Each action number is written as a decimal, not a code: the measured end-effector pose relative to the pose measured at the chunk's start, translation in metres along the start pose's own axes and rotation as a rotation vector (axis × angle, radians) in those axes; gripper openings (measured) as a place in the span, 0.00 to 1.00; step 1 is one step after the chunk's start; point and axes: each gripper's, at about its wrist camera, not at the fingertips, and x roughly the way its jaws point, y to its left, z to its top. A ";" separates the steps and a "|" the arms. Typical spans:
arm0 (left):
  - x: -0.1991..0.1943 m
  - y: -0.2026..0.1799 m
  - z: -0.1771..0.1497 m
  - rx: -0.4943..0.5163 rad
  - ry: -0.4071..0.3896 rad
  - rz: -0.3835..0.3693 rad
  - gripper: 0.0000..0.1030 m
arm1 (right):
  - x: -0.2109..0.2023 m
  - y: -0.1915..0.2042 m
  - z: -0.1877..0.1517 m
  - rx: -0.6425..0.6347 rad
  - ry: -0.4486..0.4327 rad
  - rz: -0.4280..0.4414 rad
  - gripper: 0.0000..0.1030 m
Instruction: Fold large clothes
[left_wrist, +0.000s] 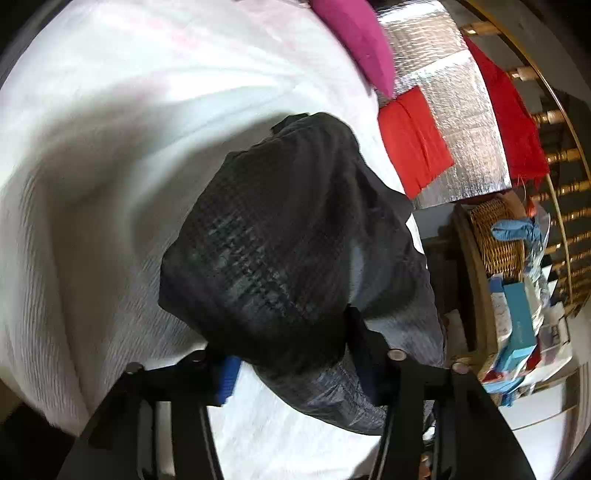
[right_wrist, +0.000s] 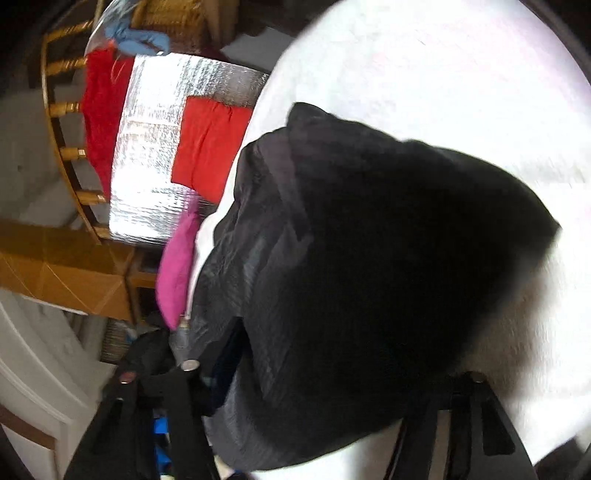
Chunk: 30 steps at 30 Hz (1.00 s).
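A large black and grey quilted garment is bunched over a white bedsheet. My left gripper has its jaws wide apart, and the garment's lower edge drapes down between them; its blue pad shows bare on the left finger. In the right wrist view the same garment fills the frame and hangs over my right gripper; its fingertips are hidden under the cloth. The white sheet lies behind it.
A magenta cloth, a folded red cloth and a silver foil mat lie past the bed edge. A wicker basket and boxes stand at right. A wooden railing and wooden furniture are at left.
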 end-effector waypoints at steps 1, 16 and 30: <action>0.000 -0.002 0.003 0.008 -0.011 -0.008 0.43 | 0.001 0.006 0.001 -0.030 -0.015 -0.013 0.56; 0.008 -0.001 0.025 0.028 0.032 0.037 0.58 | 0.034 0.026 0.043 -0.028 0.052 -0.003 0.41; -0.059 0.015 0.103 0.155 -0.011 0.133 0.78 | -0.044 0.011 0.136 -0.154 0.069 -0.051 0.94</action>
